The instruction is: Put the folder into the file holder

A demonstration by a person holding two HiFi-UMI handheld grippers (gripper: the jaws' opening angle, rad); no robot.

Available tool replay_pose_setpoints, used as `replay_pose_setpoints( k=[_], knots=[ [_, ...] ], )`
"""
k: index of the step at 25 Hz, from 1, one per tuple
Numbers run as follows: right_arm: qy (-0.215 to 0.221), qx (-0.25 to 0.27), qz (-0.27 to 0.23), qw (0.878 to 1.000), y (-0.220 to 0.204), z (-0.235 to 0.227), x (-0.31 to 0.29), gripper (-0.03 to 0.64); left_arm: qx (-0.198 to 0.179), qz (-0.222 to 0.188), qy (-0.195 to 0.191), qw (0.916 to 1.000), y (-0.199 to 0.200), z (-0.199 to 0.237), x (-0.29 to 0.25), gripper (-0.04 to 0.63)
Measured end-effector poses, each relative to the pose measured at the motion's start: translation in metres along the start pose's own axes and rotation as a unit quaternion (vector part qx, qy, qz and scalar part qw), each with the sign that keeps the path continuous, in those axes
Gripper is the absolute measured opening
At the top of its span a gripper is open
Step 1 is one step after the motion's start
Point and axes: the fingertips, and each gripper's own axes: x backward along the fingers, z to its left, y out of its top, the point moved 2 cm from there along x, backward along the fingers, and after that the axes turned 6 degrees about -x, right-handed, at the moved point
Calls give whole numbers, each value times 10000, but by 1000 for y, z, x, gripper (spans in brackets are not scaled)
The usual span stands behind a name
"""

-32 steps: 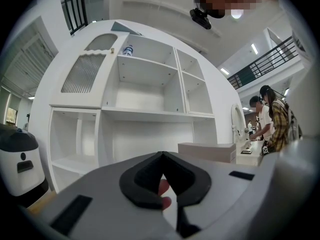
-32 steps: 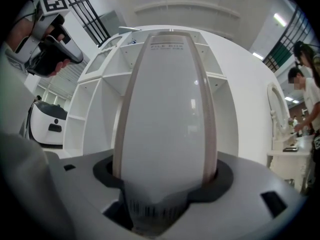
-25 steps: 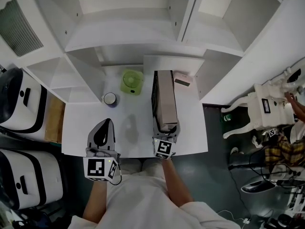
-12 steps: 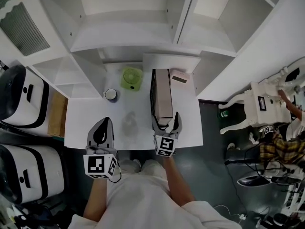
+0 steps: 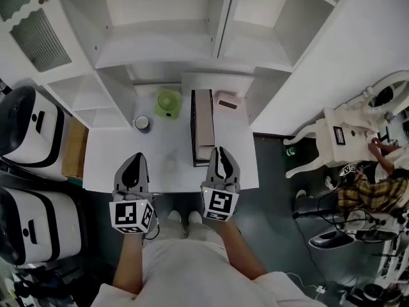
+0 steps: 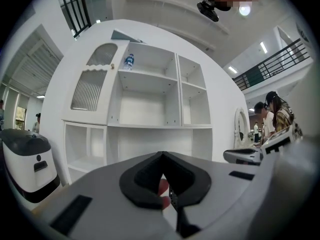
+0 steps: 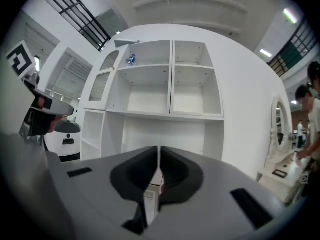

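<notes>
A grey-brown folder point(image 5: 204, 123) stands on edge inside the black mesh file holder point(image 5: 193, 130) on the white table point(image 5: 160, 165). My right gripper point(image 5: 220, 151) sits just in front of the holder's near end, apart from it. Its jaws are closing, almost together, with nothing between them; in the right gripper view point(image 7: 159, 149) only a thin slit shows. Over the table's near left part my left gripper point(image 5: 135, 157) has its jaws together and holds nothing. In the left gripper view point(image 6: 161, 154) the tips meet.
A green fan point(image 5: 168, 102), a small cup point(image 5: 141, 123) and a pink box point(image 5: 227, 103) stand at the table's back. White shelving point(image 5: 166, 31) rises behind. Black-and-white machines point(image 5: 32, 133) stand at the left. A person point(image 5: 377, 184) sits far right.
The right gripper let go of the folder's near end, opened wide, drew back toward the table's front edge and closed. The left gripper barely moved.
</notes>
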Motion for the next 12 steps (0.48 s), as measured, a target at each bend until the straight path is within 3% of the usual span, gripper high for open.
replay_pose_setpoints(
  k=[1,7,12],
  knots=[
    [55,-15,14,10000,6,-2,4,-3,8,-16,35,10000,1,-3,5,-9],
    [259,-28,-21,9997,32,-10,24,-3,7,16,151,9999,-2,-25,38,-9],
    [493,-369,-189,9979,48,-1,54,-17,10,61,87,9999,-5,-37,68,-9]
  ],
)
